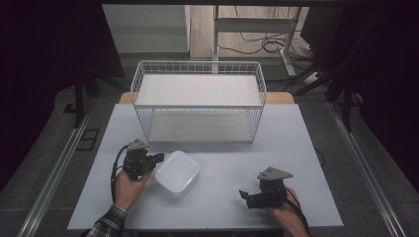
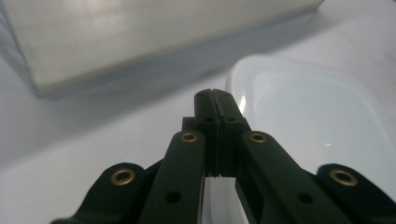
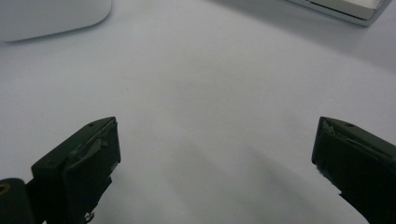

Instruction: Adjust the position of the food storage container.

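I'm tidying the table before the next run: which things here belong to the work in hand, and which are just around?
In use:
- white container, beside the shut left tool
- white wire rack, right behind it

Just around:
- cables on the floor beyond the table
- right tool, open and apart from the container

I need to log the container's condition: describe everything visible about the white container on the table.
The white container is a shallow, square box with rounded corners, glossy like plastic, lying flat on the table in front of the wire basket. Whether it carries a lid cannot be told. The left gripper, jaws shut, sits at its left edge; contact is unclear. The right gripper stays well apart.
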`<state>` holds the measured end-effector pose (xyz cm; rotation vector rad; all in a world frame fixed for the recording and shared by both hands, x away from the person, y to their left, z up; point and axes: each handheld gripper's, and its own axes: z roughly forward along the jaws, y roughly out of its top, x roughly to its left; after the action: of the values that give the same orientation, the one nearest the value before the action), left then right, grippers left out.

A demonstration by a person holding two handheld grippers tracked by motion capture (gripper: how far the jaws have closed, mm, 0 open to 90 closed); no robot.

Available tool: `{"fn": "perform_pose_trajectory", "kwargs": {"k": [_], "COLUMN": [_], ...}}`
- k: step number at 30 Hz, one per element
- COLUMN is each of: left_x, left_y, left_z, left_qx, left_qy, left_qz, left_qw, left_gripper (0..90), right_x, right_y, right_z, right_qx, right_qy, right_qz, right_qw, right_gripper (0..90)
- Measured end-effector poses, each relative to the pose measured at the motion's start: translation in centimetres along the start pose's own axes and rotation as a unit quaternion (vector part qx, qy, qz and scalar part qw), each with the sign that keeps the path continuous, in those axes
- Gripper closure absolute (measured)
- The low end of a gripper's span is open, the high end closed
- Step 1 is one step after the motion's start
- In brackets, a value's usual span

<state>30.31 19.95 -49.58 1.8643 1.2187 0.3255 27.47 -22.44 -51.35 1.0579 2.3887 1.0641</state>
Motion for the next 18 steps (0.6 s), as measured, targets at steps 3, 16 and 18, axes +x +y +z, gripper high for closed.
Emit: {"fn": "perform_pose_trajectory", "kwargs": {"k": [3,16,18], "left_x": [0.0,-1.4,-1.7], "left_y": [-0.4,-5.9,-6.3], "left_z": [-1.1,-4.1,-4.0], "left_qx": [-0.006,0.028,0.040], "left_qy": [0.010,-0.002,-0.002], "left_qz": [0.003,-0.016,-0.012], "left_qw": [0.9999,0.9995,0.9991], "left_gripper": [89.9,89.9,89.9], "right_x": [0.0,2.1,2.6], "right_y": [0.1,5.2,6.5], "right_z": [0.1,2.8,4.1], "right_qx": [-0.001,0.021,0.020], "right_qy": [0.003,0.099,0.095], "right_qz": [0.009,-0.010,-0.029], "right_qw": [1.0000,0.9948,0.9948], "right_gripper": [0.2,78.6,88.5]}}
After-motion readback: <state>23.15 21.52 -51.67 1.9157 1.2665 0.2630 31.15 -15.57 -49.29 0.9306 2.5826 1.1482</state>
